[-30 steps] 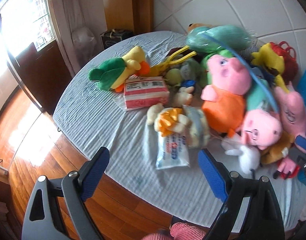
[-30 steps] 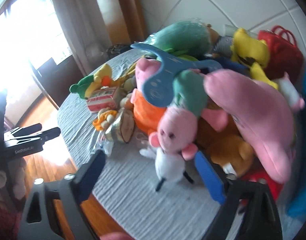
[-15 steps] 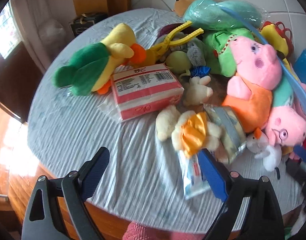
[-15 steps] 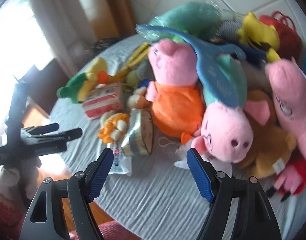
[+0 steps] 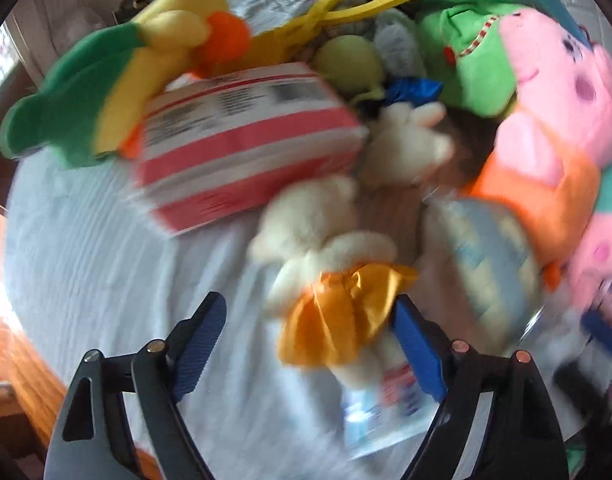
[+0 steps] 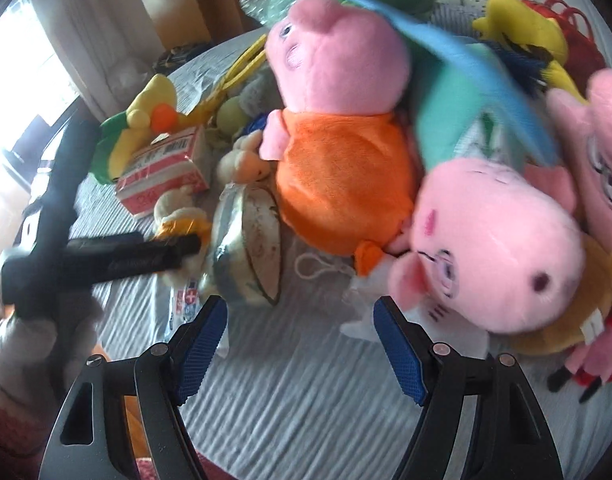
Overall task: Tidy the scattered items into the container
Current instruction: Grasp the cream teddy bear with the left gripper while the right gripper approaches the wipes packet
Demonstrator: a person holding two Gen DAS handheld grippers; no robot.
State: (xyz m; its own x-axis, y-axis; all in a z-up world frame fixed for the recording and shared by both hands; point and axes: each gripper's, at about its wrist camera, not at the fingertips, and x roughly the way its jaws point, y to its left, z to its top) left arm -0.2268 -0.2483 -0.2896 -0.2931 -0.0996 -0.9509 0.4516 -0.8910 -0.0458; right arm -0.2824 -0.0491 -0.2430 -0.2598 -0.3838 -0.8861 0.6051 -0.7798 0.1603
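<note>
A cream plush in an orange dress lies on the cloth-covered round table, on top of a blue-white packet. My left gripper is low over it. Its jaws are closing with the plush between them; the left pad still stands clear of it. In the right wrist view the left gripper reaches that plush from the left. My right gripper is open over bare cloth, in front of a pig plush in orange and a pink pig head.
A red-white tissue pack, a green-yellow duck plush, yellow tongs and a plastic-wrapped round item crowd the table. A red basket with handles sits at the back right. A blue plastic strip arches over the toys.
Both grippers have come down and closer to the toys. The left one now straddles the cream plush with narrower jaws. The right jaws have also narrowed.
</note>
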